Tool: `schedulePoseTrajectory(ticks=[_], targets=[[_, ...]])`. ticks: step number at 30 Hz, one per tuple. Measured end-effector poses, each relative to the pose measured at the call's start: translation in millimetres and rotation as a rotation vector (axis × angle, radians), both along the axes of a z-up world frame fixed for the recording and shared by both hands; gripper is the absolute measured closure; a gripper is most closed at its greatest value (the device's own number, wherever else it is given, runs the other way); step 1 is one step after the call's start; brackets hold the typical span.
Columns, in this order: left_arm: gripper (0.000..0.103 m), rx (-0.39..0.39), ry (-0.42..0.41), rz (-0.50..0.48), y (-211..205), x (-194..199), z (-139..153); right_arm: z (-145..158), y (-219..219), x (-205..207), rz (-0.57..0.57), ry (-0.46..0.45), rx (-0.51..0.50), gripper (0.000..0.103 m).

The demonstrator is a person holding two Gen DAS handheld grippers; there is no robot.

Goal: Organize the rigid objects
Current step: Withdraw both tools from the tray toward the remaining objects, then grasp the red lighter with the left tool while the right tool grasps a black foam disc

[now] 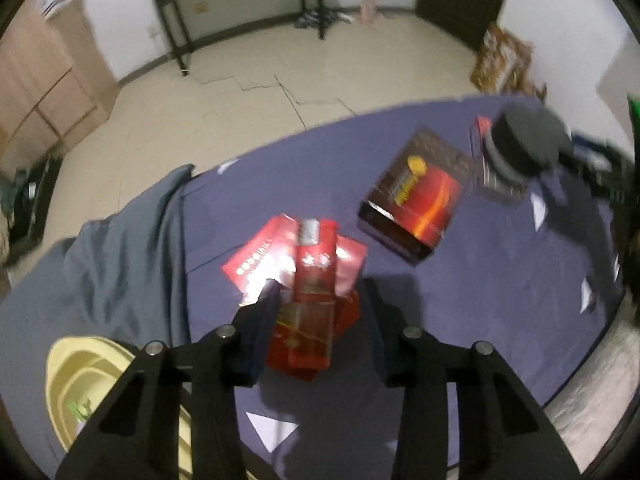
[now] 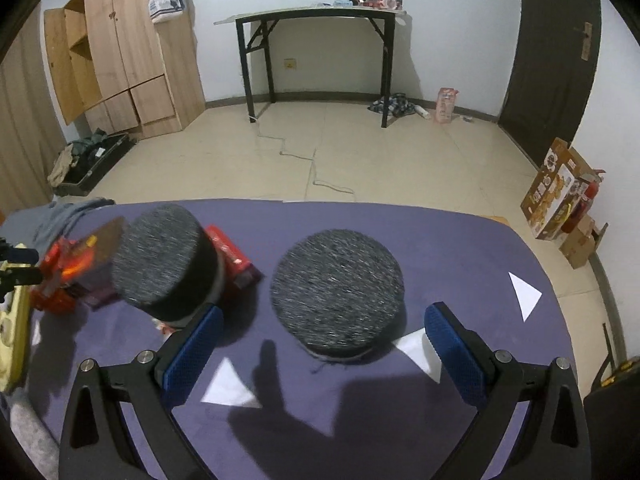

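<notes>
Red and glossy, the slim carton (image 1: 310, 304) is seen between the pads of the left claw (image 1: 322, 300), lying over a flat red packet (image 1: 260, 260) on the purple tabletop (image 1: 460, 320). The left pad appears to touch the carton's side, while a gap is visible at the right pad, so a firm hold cannot be confirmed; no earlier view is given. For this step to be done well, the claw should be centred across the carton's narrow width and closed squarely on both long sides before any lift, so the packet beneath is not dragged along. The carton's long axis runs away from the camera, its silver-capped end pointing toward the far table edge, almost in line with the claw. The right claw (image 2: 324, 332) is held wide open and empty around a grey felt-topped round box (image 2: 336, 300), its pads not touching it.
</notes>
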State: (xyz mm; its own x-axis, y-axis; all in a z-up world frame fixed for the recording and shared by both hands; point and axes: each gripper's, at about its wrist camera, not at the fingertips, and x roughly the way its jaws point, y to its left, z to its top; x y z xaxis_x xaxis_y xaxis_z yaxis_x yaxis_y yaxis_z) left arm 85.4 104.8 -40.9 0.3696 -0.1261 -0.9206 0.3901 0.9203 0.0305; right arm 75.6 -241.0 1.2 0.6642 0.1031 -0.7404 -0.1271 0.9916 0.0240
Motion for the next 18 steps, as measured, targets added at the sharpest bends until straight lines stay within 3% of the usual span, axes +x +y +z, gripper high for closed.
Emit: schedulePoseTrajectory(ticks=[4, 8, 10, 11, 13, 15, 18], targets=[[0.062, 0.007, -0.010, 0.023, 1, 3, -4, -11, 2, 12, -0.017, 0.010, -0.004, 0.000], [0.078, -0.010, -0.012, 0.009, 3, 2, -3, -23, 2, 23, -0.016, 0.018, -0.001, 0.000], [0.078, -0.010, -0.013, 0.005, 2, 0, -3, -23, 2, 28, -0.021, 0.011, -0.002, 0.002], [0.079, -0.013, -0.012, 0.007, 3, 1, -4, -25, 2, 31, -0.029, 0.012, 0.006, 0.004], [0.079, -0.030, -0.007, 0.017, 5, 2, -3, -30, 2, 39, -0.040, 0.020, 0.031, 0.024], [0.079, -0.046, -0.007, 0.025, 7, 2, -2, -38, 0, 43, -0.044, 0.016, 0.029, 0.035], [0.079, -0.079, -0.006, 0.032, 10, 0, 4, -42, 9, 45, -0.012, -0.013, -0.014, 0.036]])
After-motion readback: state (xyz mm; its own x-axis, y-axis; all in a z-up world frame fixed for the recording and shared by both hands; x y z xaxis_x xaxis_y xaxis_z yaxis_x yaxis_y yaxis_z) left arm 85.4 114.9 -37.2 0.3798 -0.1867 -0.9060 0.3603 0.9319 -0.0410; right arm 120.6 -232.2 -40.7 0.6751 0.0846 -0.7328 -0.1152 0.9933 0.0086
